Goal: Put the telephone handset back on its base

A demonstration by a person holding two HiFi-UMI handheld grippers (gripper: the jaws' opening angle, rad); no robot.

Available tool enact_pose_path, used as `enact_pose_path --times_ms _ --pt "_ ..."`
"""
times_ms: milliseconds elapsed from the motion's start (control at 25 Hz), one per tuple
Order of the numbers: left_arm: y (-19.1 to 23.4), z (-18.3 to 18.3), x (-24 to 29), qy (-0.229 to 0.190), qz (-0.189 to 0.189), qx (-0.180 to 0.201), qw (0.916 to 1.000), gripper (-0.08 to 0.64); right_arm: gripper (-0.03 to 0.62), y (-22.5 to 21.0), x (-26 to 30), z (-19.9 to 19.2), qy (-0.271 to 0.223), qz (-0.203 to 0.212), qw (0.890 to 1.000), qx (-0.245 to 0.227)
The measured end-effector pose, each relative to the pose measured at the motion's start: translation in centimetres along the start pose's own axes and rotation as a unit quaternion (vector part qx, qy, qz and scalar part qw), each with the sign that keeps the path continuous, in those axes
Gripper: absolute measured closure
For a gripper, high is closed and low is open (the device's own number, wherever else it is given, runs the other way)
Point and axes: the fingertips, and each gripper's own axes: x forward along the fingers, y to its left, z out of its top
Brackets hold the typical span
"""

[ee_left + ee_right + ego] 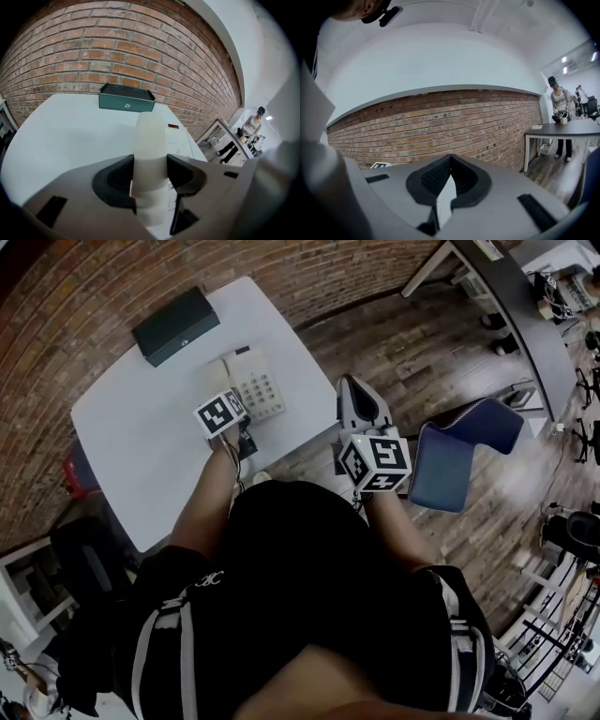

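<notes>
The cream telephone handset (150,140) stands between the jaws of my left gripper (150,164), which is shut on it. The cream telephone base (258,385), with its keypad, sits near the table's front right edge. In the head view my left gripper (230,397) holds the handset (218,371) over the base's left side; whether it rests there I cannot tell. In the left gripper view the base (180,140) shows just right of the handset. My right gripper (352,385) hangs off the table over the floor, shut with nothing in it (450,159).
A dark green box (175,324) (126,98) lies at the far side of the white table (141,446), by the brick wall. A blue chair (459,451) stands right of me on the wood floor. A dark desk (525,315) and a person stand farther right.
</notes>
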Motion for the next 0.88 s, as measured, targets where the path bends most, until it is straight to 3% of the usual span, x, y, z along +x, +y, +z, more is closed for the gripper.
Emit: enact_pose_path --times_ms 400,600,880 --pt "0.2 0.2 1.5 0.01 0.03 0.02 0.9993 0.348 0.594 -0.9 0.0 -0.3 0.004 -0.018 1.0 0.005" --pt "-0.3 -0.2 1.7 0.025 0.029 0.006 0.9993 0.348 0.594 -1.5 -0.3 -0.4 0.006 -0.027 1.0 0.012" --pt "-0.2 0.1 2.1 0.015 0.041 0.024 0.9988 0.348 0.594 -2.2 -0.8 -0.9 0.01 -0.038 0.999 0.02"
